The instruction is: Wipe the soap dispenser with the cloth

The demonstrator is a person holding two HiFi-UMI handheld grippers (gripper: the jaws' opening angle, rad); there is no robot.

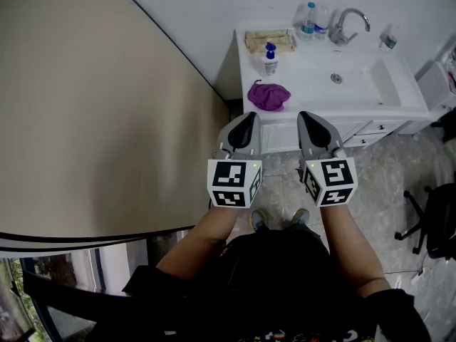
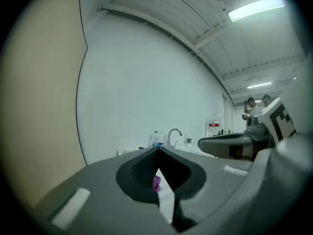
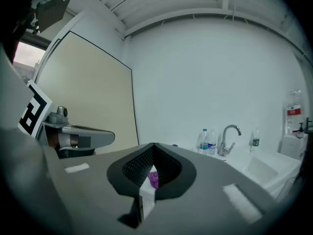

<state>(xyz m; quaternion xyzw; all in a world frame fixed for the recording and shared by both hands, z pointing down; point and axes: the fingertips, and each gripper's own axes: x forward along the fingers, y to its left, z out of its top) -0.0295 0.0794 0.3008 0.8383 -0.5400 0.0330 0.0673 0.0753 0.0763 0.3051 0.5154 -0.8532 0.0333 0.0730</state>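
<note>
A white soap dispenser point(image 1: 270, 60) with a blue pump stands at the back left of the white vanity top point(image 1: 313, 77). A crumpled purple cloth point(image 1: 268, 95) lies in front of it, near the counter's front edge. My left gripper point(image 1: 249, 117) and right gripper point(image 1: 306, 116) are held side by side in the air just short of the vanity, both shut and empty. In the left gripper view the purple cloth point(image 2: 156, 182) shows through the hollow behind the closed left gripper point(image 2: 158, 149). The right gripper view frames the cloth point(image 3: 154, 179) the same way behind the closed right gripper point(image 3: 153, 145).
A beige tray point(image 1: 271, 40), water bottles point(image 1: 308, 18), a faucet point(image 1: 347, 23) and the basin point(image 1: 336, 78) share the vanity. A tall beige partition point(image 1: 92, 105) closes the left side. An office chair point(image 1: 431, 219) stands on the tiled floor at right.
</note>
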